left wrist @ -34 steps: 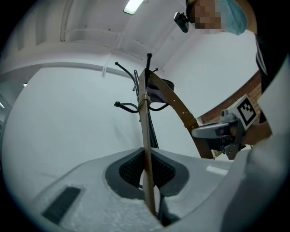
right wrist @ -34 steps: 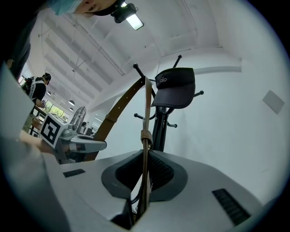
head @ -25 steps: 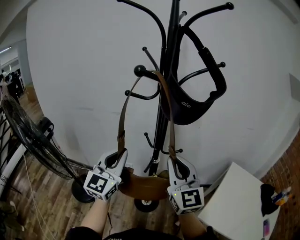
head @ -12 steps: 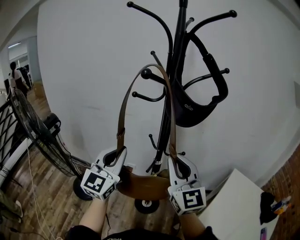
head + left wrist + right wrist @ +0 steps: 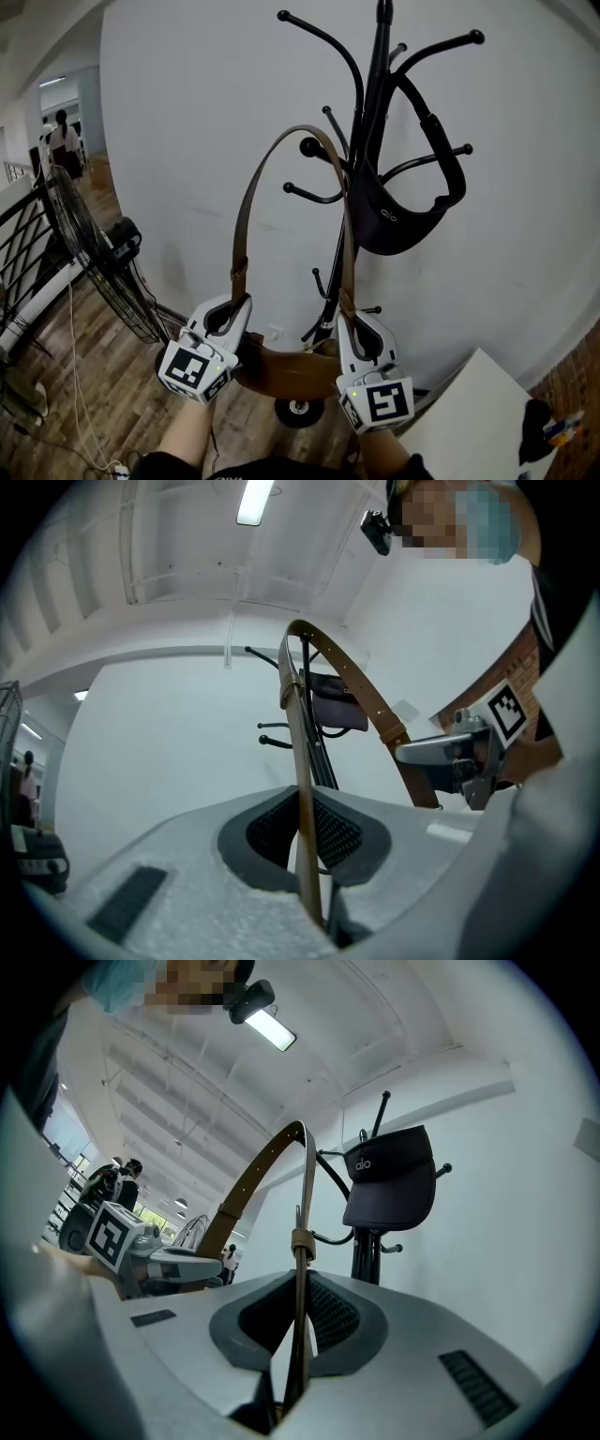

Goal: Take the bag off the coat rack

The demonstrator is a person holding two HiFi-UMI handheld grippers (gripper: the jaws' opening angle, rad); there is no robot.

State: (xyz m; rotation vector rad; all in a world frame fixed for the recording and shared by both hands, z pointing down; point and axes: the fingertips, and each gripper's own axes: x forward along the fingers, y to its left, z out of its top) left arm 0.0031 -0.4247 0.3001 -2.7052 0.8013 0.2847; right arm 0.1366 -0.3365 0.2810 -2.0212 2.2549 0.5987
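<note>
A brown leather bag (image 5: pixel 286 370) hangs low between my two grippers, its long strap (image 5: pixel 289 133) arching up in a loop. The loop's top stands just left of a ball-tipped hook (image 5: pixel 309 147) of the black coat rack (image 5: pixel 375 122) and seems free of it. My left gripper (image 5: pixel 234 307) is shut on the strap's left side, seen edge-on between the jaws (image 5: pixel 307 855). My right gripper (image 5: pixel 349 323) is shut on the right side (image 5: pixel 298 1326). A black visor cap (image 5: pixel 398 220) stays hung on the rack.
A standing fan (image 5: pixel 94 272) and a dark railing (image 5: pixel 19 281) are at the left over the wooden floor. A white table corner (image 5: pixel 469 412) sits at the lower right. The rack's wheeled base (image 5: pixel 300 411) is behind the bag, close to the white wall.
The strap's loop has risen off the ball-tipped hook and come away to its left. Both grippers keep their hold on the strap.
</note>
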